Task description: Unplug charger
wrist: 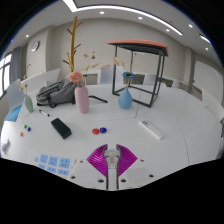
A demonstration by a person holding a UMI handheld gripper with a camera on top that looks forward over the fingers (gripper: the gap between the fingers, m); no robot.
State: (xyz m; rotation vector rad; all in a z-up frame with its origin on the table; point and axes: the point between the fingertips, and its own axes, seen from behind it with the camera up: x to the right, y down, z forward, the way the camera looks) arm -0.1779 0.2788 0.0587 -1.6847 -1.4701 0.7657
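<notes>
Charger hunt, nothing grabbed yet

My hand-held gripper (113, 165) sits clenched with its purple pads together and nothing between them, hanging back over the white surface (150, 150), I'd guess for an overview. Beyond it: small black rectangular block (61, 127), white flat box (152, 129), pink ceramic vase (82, 98), blue ceramic vase (125, 98), black metal-frame side table (140, 70). Honestly can't tell which is the charger; the black block's my best guess.
</notes>
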